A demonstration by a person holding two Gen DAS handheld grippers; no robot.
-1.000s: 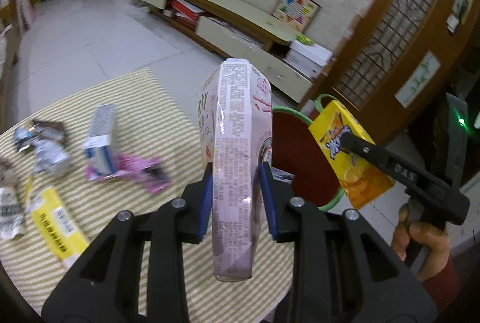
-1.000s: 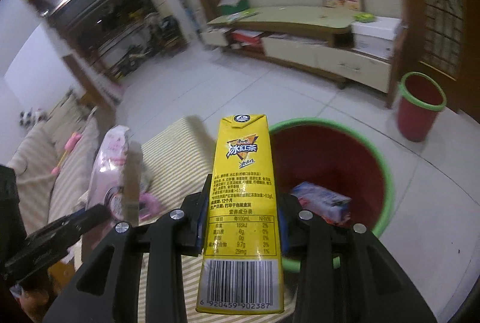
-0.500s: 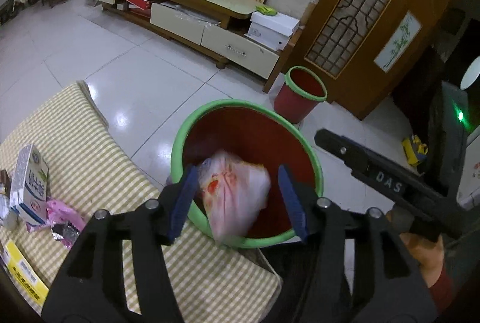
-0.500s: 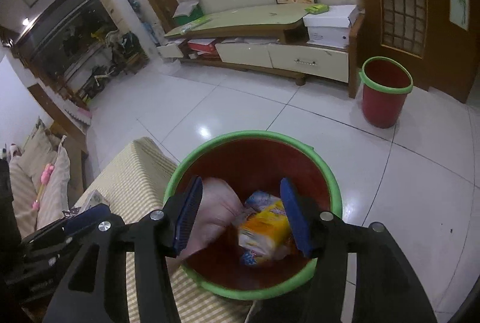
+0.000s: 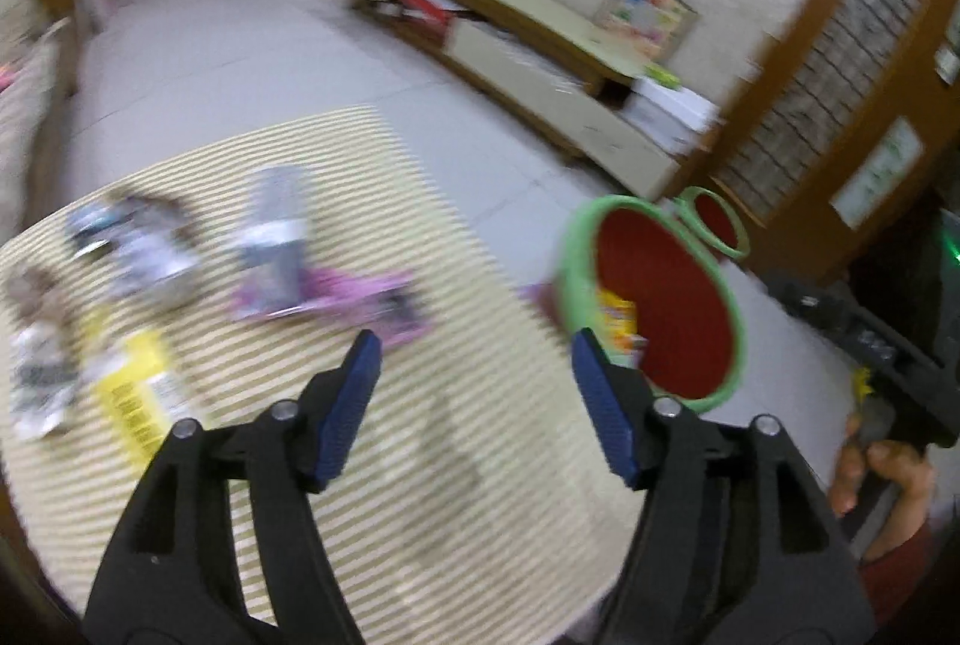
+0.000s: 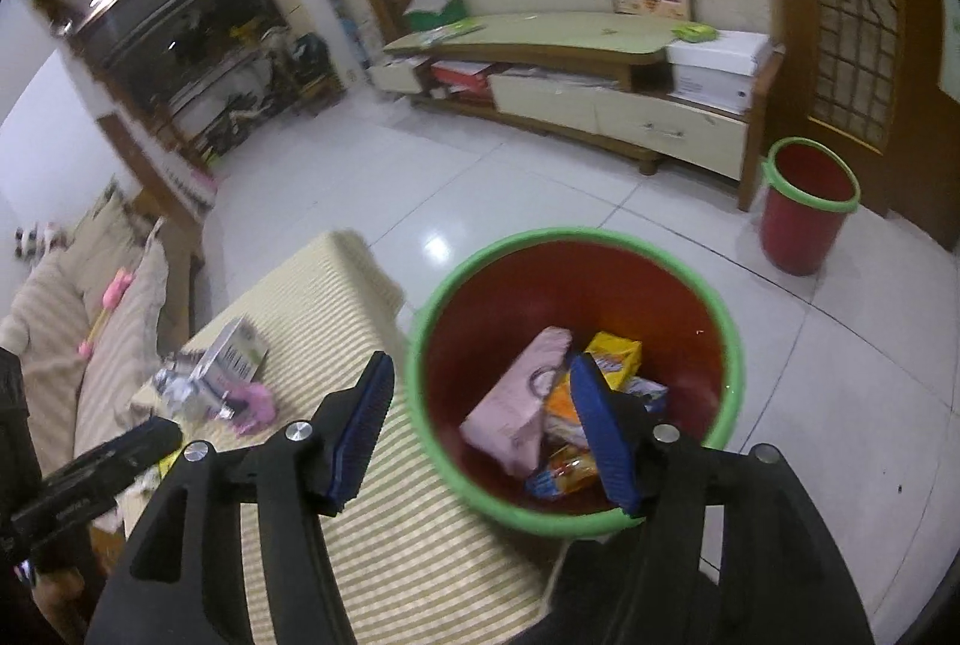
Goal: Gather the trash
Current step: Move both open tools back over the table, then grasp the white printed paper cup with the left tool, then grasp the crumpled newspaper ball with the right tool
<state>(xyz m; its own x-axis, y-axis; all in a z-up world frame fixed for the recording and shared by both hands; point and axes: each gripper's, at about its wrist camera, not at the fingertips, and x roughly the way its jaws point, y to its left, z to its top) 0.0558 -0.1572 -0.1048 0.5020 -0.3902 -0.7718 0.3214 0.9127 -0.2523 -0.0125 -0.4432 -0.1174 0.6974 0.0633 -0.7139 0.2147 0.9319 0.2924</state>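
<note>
A: What is the biggest thing here?
B: A table under a striped cloth (image 5: 420, 465), with a red bin (image 6: 576, 285), green-rimmed, on the floor just beside its edge.
A: And the trash?
B: A pink carton (image 6: 522, 399) and a yellow carton (image 6: 615, 354) lie inside the bin among other wrappers. More litter sits on the cloth: a grey box (image 5: 270, 237), a pink wrapper (image 5: 348, 297), a yellow packet (image 5: 135, 393), all blurred.
A: The tools?
B: The left gripper (image 5: 474, 405) hangs over the cloth, the right gripper (image 6: 480, 423) over the bin's near rim. Both jaws have just been opening, stand apart, and hold nothing.
</note>
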